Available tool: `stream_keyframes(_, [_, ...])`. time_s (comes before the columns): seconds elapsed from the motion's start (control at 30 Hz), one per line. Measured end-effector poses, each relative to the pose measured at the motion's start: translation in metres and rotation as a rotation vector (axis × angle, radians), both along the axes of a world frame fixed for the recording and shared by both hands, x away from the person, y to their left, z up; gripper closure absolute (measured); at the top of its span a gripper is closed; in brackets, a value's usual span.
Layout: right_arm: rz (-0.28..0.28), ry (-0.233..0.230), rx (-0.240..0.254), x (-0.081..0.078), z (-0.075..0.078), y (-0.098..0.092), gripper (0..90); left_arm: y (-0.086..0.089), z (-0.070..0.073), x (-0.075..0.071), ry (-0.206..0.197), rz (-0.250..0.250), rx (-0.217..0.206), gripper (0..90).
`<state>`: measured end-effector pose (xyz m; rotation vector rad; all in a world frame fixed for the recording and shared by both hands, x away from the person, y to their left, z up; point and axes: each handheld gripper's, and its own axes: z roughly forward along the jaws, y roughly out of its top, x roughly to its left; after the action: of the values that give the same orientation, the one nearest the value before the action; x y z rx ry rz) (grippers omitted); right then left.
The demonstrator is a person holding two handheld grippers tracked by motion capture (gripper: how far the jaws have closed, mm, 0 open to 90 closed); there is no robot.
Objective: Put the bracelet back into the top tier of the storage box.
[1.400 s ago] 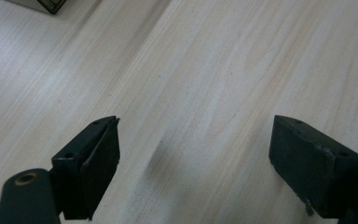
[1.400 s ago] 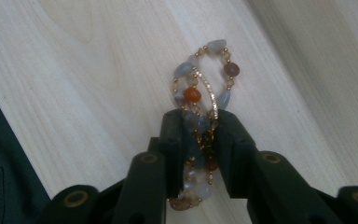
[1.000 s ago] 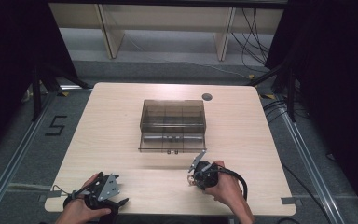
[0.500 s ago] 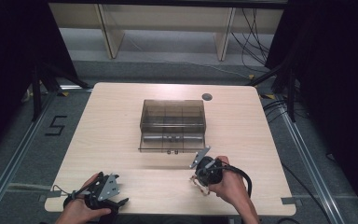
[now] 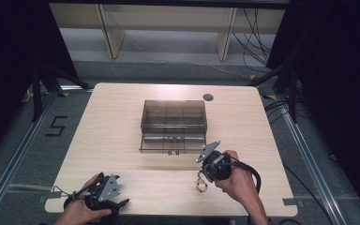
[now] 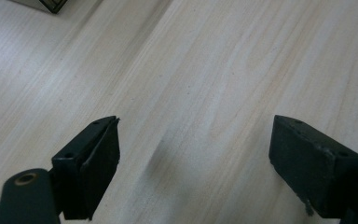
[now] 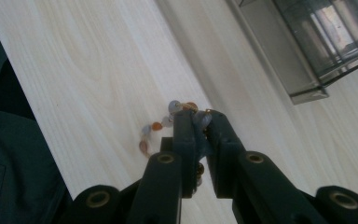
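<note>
A bracelet of orange and pale beads (image 7: pixel 156 127) hangs from my right gripper (image 7: pixel 196 119), whose jaws are shut on it. In the high view the bracelet (image 5: pixel 200 183) dangles just above the table's front right part, below the right gripper (image 5: pixel 203 175), which a hand holds. In front of it stands a smoky see-through compartment box (image 5: pixel 173 123) at the table's middle. My left gripper (image 5: pixel 118 203) rests at the front left edge in the other hand. Its jaws stand wide open over bare wood in the left gripper view (image 6: pixel 196 140).
The light wooden table (image 5: pixel 117 122) has a dark round hole (image 5: pixel 208 97) near its far edge. The box's corner (image 7: pixel 326 42) lies up and to the right in the right gripper view. Black cable trails from the right gripper toward the front edge.
The right gripper has risen and shifted a little to the right, lifting the bracelet off the table. The left gripper has stayed where it was.
</note>
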<state>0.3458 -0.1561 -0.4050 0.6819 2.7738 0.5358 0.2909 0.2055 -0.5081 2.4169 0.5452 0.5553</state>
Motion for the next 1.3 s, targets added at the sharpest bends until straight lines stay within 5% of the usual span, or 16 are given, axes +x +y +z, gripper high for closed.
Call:
stream_keyframes(0.73, [0.052, -0.091, 0.029, 0.003, 0.064, -0.002, 83.6, 0.0, 0.0, 0.0, 0.002, -0.001, -0.002, 16.2])
stream_keyframes(1.3, [0.067, -0.095, 0.053, 0.015, 0.1, 0.003, 83.6, 0.001, 0.001, 0.001, 0.001, -0.005, 0.008, 16.2])
